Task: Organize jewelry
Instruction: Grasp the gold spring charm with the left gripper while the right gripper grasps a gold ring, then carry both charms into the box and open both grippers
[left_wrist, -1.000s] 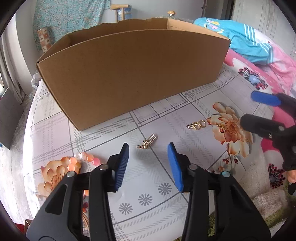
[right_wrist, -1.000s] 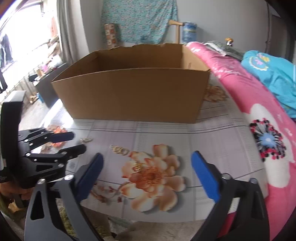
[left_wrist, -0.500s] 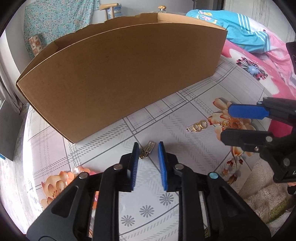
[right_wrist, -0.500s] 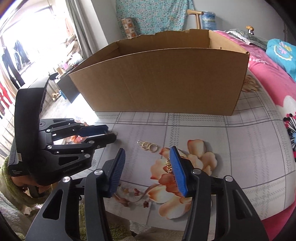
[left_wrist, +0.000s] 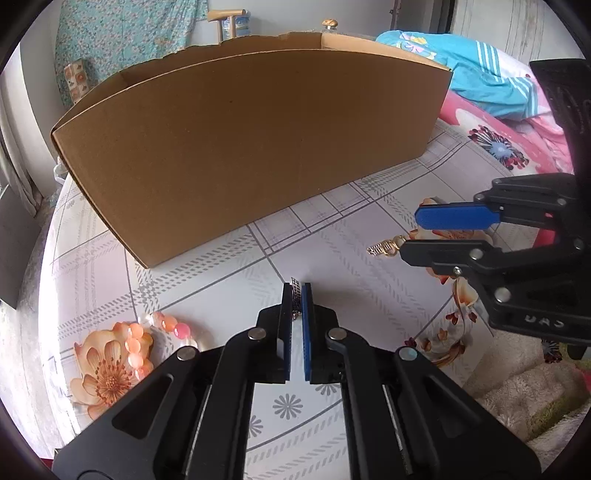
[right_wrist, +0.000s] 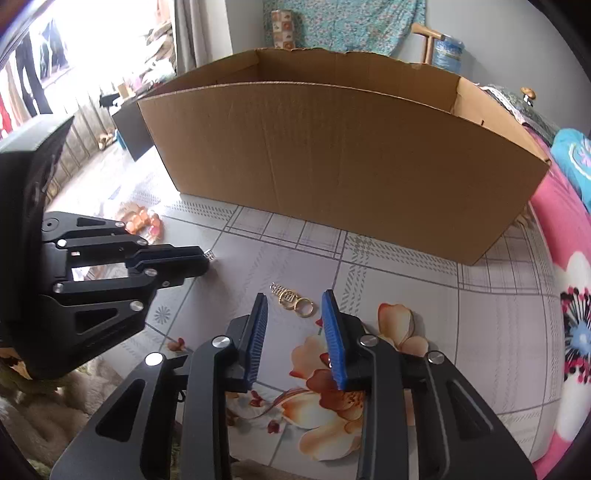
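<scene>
A small silver-and-gold earring (left_wrist: 294, 295) is pinched between the blue pads of my left gripper (left_wrist: 296, 291), which is shut on it just above the flowered tablecloth (left_wrist: 207, 280). From the right wrist view its tip (right_wrist: 209, 254) pokes out of the left gripper (right_wrist: 201, 258). A gold earring with rings (right_wrist: 291, 297) lies on the cloth between the tips of my right gripper (right_wrist: 294, 306), whose jaws are closing around it without touching it. The same gold earring (left_wrist: 384, 248) shows in the left wrist view beside the right gripper (left_wrist: 413, 236).
A large open cardboard box (left_wrist: 251, 147) stands right behind both earrings. A pink and orange bead bracelet (left_wrist: 162, 328) lies at the left on the cloth. A pink bedspread (right_wrist: 565, 236) and blue clothing (left_wrist: 472, 74) lie to the right.
My left gripper closed on the small earring and lifted it off the cloth. My right gripper moved in over the gold earring and its jaws narrowed a lot.
</scene>
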